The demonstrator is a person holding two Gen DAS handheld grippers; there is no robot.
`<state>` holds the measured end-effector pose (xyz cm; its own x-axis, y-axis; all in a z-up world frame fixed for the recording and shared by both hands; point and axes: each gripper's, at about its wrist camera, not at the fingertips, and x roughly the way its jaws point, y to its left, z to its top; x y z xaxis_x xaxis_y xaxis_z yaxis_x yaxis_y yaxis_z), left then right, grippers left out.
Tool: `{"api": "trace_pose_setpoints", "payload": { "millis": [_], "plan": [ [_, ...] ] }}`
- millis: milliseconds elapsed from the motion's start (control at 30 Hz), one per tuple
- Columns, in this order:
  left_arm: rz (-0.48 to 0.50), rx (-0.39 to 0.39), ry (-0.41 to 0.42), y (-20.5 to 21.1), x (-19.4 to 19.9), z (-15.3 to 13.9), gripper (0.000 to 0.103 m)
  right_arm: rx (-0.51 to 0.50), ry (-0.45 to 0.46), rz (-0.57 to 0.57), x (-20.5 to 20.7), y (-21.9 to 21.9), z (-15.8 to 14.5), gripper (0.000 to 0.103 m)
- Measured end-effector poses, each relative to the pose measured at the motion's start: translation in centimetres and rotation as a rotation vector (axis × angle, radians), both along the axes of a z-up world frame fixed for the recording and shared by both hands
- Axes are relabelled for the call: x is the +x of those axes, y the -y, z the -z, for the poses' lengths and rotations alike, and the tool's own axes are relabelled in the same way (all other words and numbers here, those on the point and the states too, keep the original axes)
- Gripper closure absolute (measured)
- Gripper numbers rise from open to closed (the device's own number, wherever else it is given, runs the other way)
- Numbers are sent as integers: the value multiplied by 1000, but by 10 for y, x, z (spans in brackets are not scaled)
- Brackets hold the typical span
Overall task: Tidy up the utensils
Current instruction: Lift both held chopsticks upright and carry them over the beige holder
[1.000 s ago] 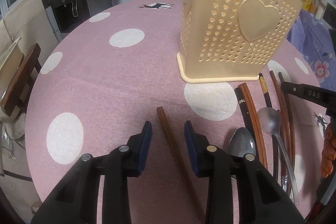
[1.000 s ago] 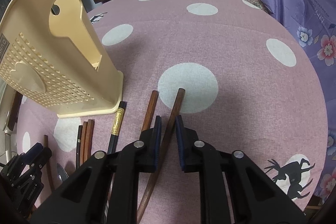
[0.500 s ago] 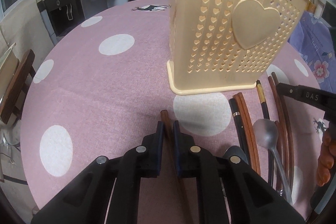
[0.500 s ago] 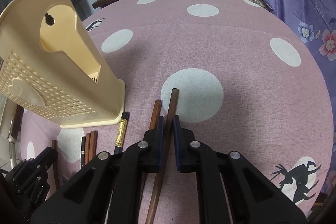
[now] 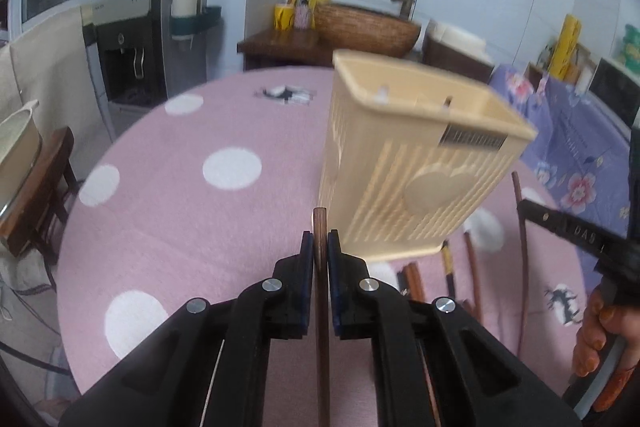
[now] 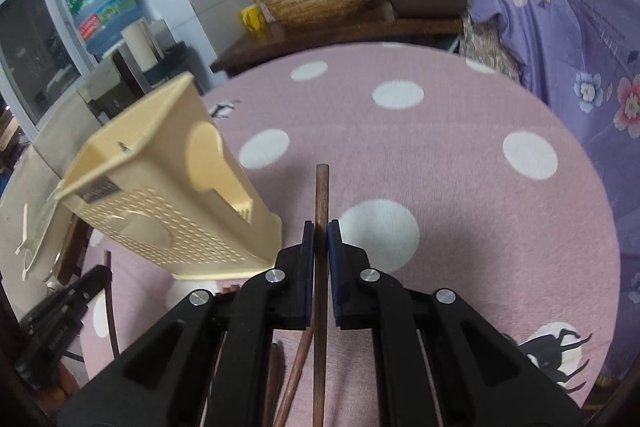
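Now two black two-finger tools, each clamped on one dark brown wooden chopstick: left tool [image 5: 319, 241] on chopstick [image 5: 320, 307], right tool [image 6: 320, 233] on chopstick [image 6: 321, 267]. One cream perforated plastic utensil holder [image 5: 412, 171] upright on pink polka-dot worktop [image 5: 192, 211]; about five loose chopsticks [image 5: 474, 267] beside its base.

Two dark-brown wooden chopsticks [image 5: 321, 307] [image 6: 321, 267], each clamped lengthwise between gripper pads, tips pointing far. Beige perforated utensil holder [image 5: 416, 167] stands upright on the pink tablecloth; remaining chopsticks [image 5: 472, 267] lie near its base.
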<state>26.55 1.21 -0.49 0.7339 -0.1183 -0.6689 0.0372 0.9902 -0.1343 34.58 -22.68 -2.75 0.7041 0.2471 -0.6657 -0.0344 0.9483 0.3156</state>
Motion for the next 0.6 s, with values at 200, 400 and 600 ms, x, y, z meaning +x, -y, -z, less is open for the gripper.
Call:
{"api": "trace_pose_setpoints", "payload": {
  "millis": [200,400,600],
  "plan": [
    [3,-26,125,-10,-14,-46,95,4,114,-23,-24,7,-41,95],
    [3,-43,211,-24,-29,-77,95,-40,232,-38,-49,14,-82,96],
    [-13,-53,240,-33,-35,-82,95,-44,252,-38,-56,20,-94,96]
  ]
}}
